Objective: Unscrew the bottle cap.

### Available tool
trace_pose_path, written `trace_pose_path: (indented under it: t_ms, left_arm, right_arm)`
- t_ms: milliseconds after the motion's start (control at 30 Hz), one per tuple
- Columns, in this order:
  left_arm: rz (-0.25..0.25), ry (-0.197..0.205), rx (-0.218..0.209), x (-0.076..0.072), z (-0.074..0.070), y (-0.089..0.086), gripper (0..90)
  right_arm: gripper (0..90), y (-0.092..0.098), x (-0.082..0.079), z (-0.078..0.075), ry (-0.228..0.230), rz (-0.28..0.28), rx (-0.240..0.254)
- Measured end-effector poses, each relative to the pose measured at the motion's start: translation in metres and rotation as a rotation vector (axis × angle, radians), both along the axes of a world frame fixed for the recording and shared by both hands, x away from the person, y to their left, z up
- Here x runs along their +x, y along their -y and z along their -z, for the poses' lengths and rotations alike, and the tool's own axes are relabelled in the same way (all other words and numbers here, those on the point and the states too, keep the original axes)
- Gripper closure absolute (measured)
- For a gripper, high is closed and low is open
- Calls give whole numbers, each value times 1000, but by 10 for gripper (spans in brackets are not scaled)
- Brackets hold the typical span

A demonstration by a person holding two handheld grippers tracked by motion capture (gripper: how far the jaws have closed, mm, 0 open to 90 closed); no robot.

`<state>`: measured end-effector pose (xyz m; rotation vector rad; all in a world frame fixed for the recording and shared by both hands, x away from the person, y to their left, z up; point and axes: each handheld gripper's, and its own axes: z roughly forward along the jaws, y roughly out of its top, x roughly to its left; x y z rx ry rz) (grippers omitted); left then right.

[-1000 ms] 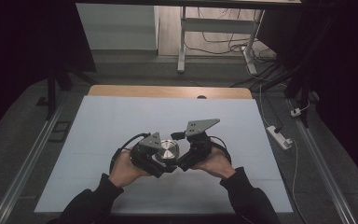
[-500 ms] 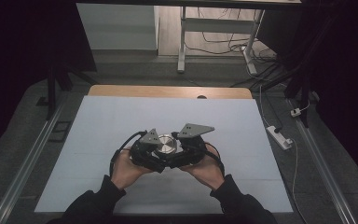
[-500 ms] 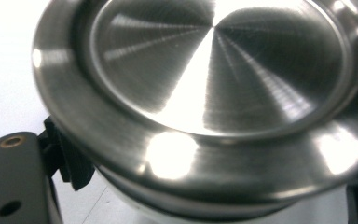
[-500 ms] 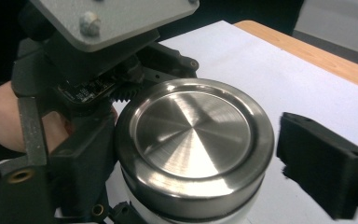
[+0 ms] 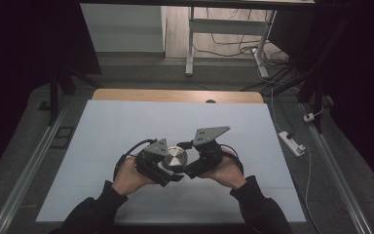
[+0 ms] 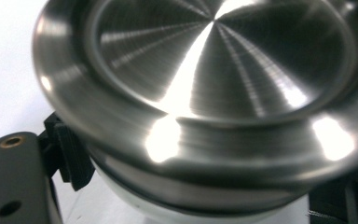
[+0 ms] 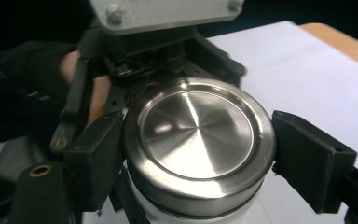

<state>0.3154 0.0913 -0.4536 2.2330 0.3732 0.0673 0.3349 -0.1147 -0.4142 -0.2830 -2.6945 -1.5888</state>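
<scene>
Lid (image 5: 176,157): round steel cap on a white jar (image 7: 168,212), near the front middle of the table (image 5: 102,126), between both grippers.
Left gripper (image 5: 161,165): closed on the jar just beneath the lid.
Right gripper (image 7: 193,154): jaws have just been closing; both pads (image 7: 307,158) now press the lid's rim from opposite sides.
Hands (image 5: 129,175): one behind each gripper, sleeves dark.

Container lid (image 7: 198,140) of brushed steel, glossy, fine concentric turning marks, white smooth body beneath, gripper pads (image 7: 310,156) matt black plastic, table sheet (image 5: 126,122) matt white, far edge (image 5: 175,95) pale wood
</scene>
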Motion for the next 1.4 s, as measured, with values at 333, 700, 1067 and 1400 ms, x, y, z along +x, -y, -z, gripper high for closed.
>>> trace_pose_path:
  t_ms: [333,700,1067,1400]
  left_arm:
    - [34,-2,-8,-2,0,4,152]
    - [-185,3,-2,2,0,-1,152]
    - [-82,-5,-21,-1,-3,0,152]
    - [77,-21,-31,-3,-2,4,152]
  right_arm:
    - [140,9,6,1,-29,-82,20]
    - [116,-12,-7,2,-10,223,0]
    - [194,-8,-8,1,27,114,39]
    - [187,5,5,3,-33,-139,64]
